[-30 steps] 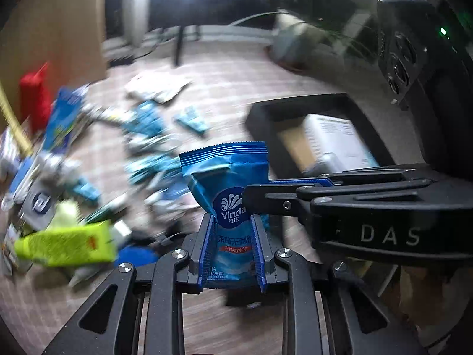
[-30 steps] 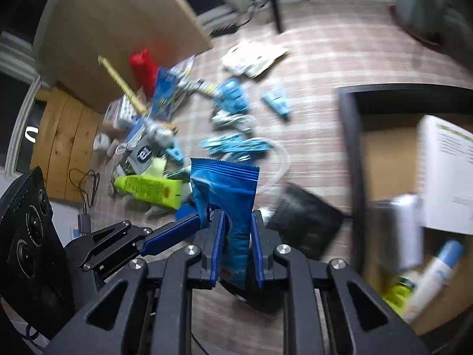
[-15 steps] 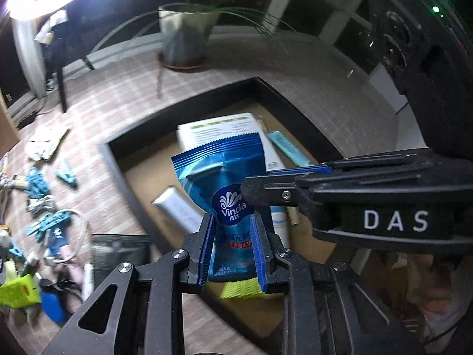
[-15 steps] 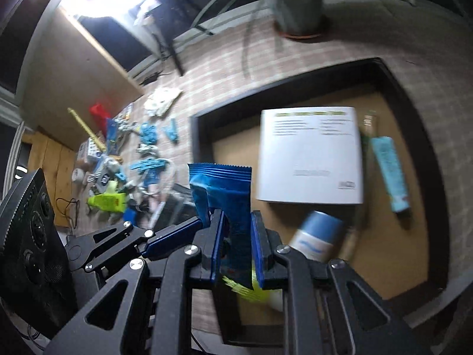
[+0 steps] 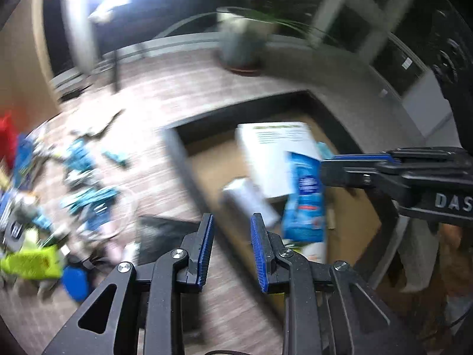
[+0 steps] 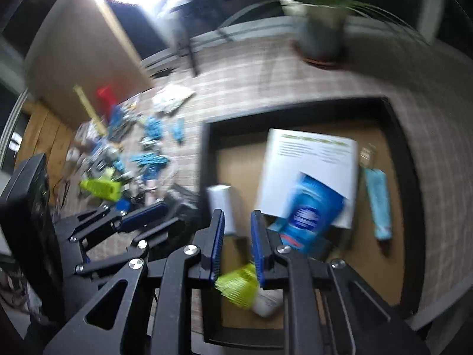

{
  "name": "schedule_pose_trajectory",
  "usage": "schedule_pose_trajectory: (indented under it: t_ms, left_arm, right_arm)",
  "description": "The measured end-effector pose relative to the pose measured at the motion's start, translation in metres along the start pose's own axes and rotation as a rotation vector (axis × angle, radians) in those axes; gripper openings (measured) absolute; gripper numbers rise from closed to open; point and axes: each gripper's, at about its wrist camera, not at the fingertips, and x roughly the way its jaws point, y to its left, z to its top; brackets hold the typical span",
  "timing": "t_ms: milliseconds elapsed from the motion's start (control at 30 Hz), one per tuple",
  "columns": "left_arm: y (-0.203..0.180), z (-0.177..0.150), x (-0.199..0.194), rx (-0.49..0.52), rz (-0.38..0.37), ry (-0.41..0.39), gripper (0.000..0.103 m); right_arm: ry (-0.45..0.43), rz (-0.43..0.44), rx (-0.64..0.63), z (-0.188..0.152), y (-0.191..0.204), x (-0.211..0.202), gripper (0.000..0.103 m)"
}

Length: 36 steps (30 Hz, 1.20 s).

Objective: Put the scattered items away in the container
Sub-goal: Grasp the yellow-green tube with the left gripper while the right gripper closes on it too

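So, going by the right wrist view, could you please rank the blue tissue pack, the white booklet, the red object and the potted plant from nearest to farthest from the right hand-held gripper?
1. Blue tissue pack, in the tray just right of the right hand-held gripper.
2. White booklet, beneath and beyond the pack.
3. Red object, far left in the clutter.
4. Potted plant, top right.

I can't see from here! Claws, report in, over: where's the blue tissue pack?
Both claws open: left claw, right claw, nothing held. Blue tissue pack in the container, partly on the white booklet. Nothing blocking. Over.
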Motion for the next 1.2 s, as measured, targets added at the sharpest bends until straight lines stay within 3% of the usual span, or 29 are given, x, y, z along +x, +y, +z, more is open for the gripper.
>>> schedule_pose_trajectory:
  t_ms: [367, 633, 867, 1133, 1200]
  left_arm:
    - [0.158, -0.055, -0.036, -0.344, 0.183, -0.037, 0.023]
    - [0.249, -0.108, -0.05, -0.587, 0.228, -0.051, 0.023]
    - [0.282, -0.128, -0.032, -0.687, 0.182, -0.026, 0.023]
    - [0.295, -0.119, -0.019, -0.691, 0.158, -0.012, 0.023]
    - [0.296, -0.116, -0.018, -0.69, 0.151, -0.014, 0.028]
  right_arm:
    - [0.111, 0.128, -0.306, 0.044, 0.139, 0.077, 0.018]
    - [0.254, 0.229, -0.477, 0.058, 0.249, 0.149, 0.018]
    - [0.345, 0.234, -0.572, 0.055, 0.308, 0.205, 0.018]
    - [0.397, 0.232, -0.595, 0.062, 0.325, 0.244, 0.019]
    - [0.402, 0.229, -0.581, 0.066, 0.326, 0.252, 0.02]
